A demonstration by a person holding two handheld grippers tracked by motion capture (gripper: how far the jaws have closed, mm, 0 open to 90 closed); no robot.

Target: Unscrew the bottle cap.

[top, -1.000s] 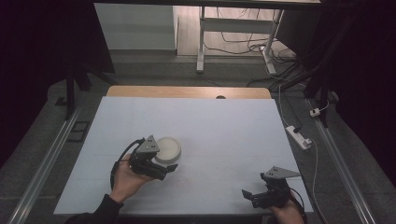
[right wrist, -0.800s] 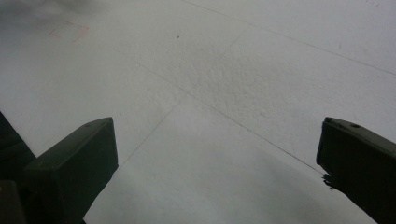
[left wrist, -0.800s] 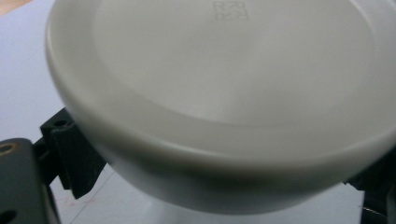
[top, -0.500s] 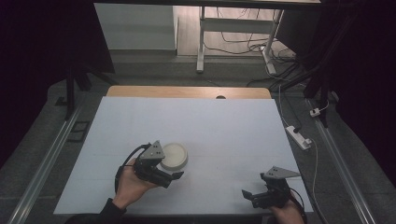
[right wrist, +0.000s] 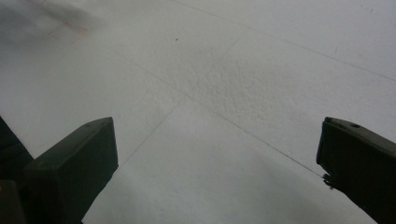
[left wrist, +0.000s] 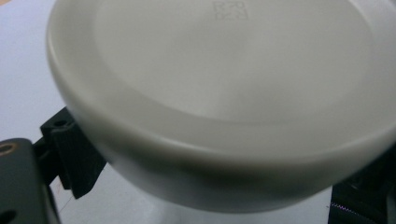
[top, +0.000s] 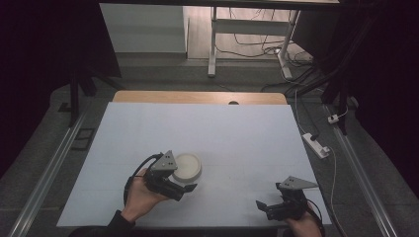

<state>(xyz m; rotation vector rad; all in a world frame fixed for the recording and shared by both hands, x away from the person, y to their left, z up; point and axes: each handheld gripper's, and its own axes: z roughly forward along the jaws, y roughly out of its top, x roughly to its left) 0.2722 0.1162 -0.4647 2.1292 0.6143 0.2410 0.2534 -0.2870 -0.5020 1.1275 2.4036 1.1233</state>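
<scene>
— What has changed in the last second?

— My left gripper and the round, shallow white ceramic dish have slid together toward six o'clock on the pale white table sheet, closer to my edge. I read that as the dish being dragged or carried toward me, so the move looks under way, not finished.

— And how does that gripper stand on it?

— In the left gripper view the dish bulks right between my two black jaws, one at each side of its wall. They look closed on it (the contact itself is hidden under the rim, so that is my judgement).

— The other hand?

— My right gripper rests at about five o'clock, well apart from the dish, its jaws spread wide over bare sheet, holding nothing.
</scene>
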